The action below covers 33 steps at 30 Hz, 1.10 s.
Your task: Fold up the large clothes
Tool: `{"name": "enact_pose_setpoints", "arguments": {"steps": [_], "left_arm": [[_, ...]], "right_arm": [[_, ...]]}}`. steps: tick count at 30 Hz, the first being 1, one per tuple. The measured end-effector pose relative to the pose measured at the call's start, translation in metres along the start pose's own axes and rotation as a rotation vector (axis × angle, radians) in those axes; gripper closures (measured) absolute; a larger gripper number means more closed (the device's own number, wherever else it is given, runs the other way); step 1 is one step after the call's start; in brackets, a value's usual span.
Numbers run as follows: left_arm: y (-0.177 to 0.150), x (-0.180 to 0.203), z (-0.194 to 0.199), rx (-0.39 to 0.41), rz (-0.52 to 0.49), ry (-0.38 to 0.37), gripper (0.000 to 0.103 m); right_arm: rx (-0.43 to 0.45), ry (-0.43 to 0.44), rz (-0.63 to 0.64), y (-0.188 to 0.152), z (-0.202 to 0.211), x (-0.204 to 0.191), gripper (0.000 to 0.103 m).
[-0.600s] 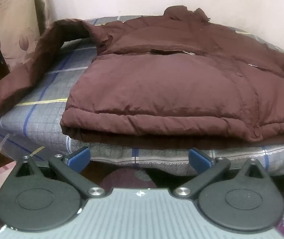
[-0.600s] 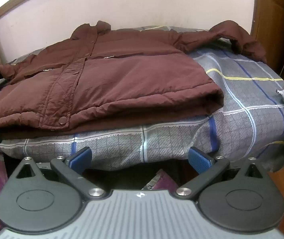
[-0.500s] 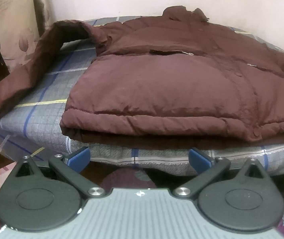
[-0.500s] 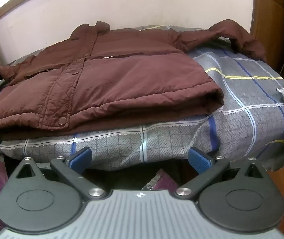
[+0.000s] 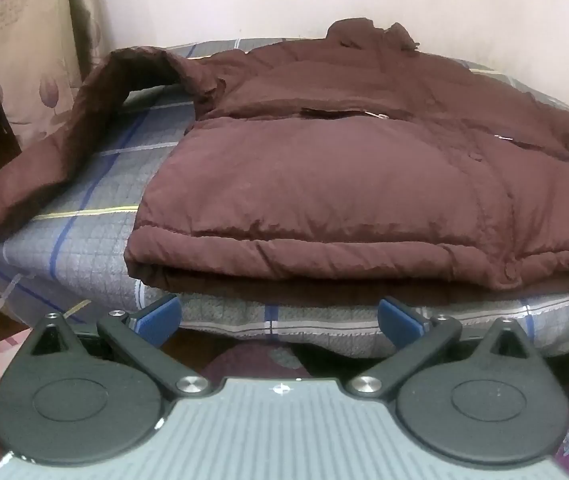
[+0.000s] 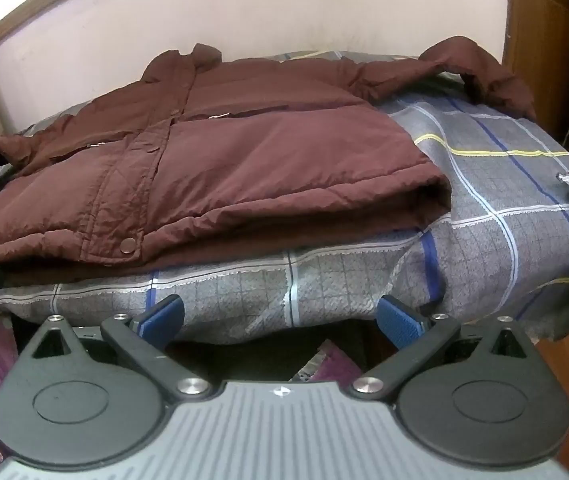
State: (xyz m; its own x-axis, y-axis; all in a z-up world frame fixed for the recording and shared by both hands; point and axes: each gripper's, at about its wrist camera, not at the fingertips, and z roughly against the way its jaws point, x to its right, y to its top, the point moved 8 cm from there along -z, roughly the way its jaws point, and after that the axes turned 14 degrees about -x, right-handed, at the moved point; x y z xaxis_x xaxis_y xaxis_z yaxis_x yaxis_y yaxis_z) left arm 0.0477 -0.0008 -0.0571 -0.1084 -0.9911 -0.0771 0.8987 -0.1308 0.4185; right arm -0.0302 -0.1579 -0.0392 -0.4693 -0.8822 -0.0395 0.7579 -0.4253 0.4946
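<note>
1. Left gripper (image 5: 280, 316) and right gripper (image 6: 280, 316): jaws wide apart, empty, near the bed (image 6: 504, 216) edge.
2. Jacket (image 5: 344, 184) lies flat on the bed, sleeves spread left and right.
3. No change over the last half second; folding not yet started.

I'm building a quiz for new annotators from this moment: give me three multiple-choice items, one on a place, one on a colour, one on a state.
1. Where does the jacket lie?
A. on the floor
B. on the checked bedcover
C. on a hanger

2. What colour is the jacket?
A. dark reddish brown
B. bright green
C. white

3. How does the left gripper stand?
A. shut on the hem
C. shut on a sleeve
B. open, holding nothing

Key:
1 B, the cover shows under and around it.
2 A, both views show that colour.
3 B, its blue pads stand wide apart short of the bed edge, as do the right gripper pads.
</note>
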Motion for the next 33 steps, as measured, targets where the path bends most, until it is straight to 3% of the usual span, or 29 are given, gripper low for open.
{"name": "enact_pose_setpoints", "arguments": {"steps": [33], "left_arm": [[0.0007, 0.0045, 0.0048, 0.012, -0.007, -0.003, 0.000]], "right_arm": [[0.007, 0.014, 0.004, 0.0018, 0.0011, -0.0036, 0.000]]}}
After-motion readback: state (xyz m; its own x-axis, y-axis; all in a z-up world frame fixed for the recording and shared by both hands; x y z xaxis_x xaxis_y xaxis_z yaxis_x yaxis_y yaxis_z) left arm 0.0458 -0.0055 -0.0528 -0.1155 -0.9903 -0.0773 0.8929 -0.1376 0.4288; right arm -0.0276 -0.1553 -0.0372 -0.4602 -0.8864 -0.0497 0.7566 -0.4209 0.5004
